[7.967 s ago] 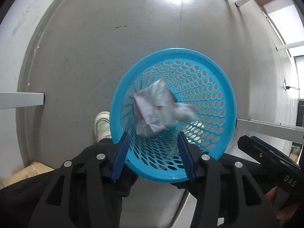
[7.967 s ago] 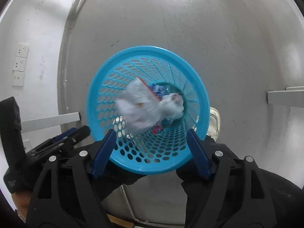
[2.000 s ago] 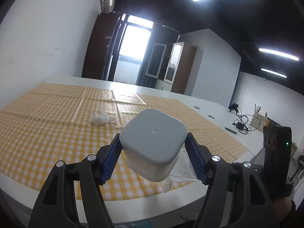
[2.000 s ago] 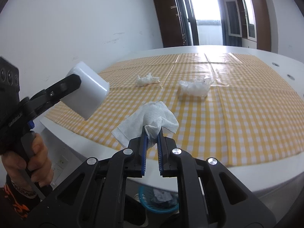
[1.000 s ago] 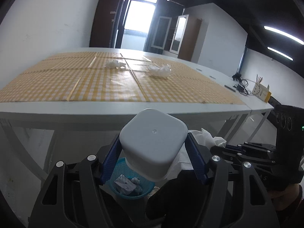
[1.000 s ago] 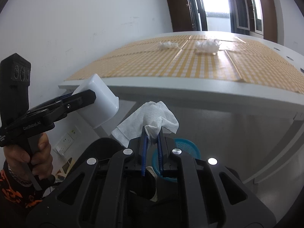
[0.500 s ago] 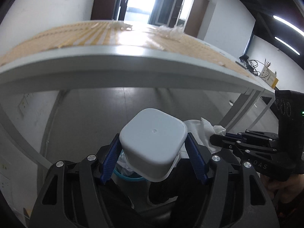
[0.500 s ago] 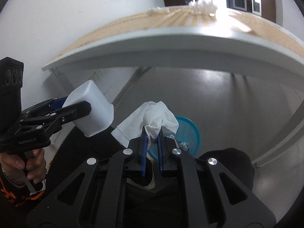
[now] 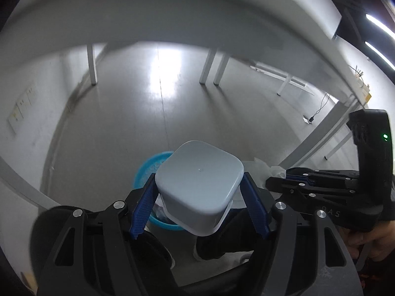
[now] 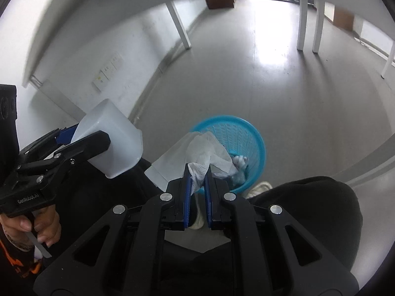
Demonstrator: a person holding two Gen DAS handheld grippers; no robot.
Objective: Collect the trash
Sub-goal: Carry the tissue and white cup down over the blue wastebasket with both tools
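Right gripper (image 10: 197, 172) pinches my crumpled tissue (image 10: 207, 150), the blue basket (image 10: 256, 145) just beyond and below its tips; left gripper (image 9: 200, 204) clamps the white tub (image 9: 197, 180), basket underneath.

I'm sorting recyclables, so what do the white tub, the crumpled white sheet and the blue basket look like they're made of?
White tub: likely plastic, smooth, matte, slightly translucent, with rounded moulded corners.
Crumpled white sheet: probably paper towel or tissue, soft, creased, with a faint embossed texture.
Blue basket: apparently moulded plastic, glossy rim, perforated walls.
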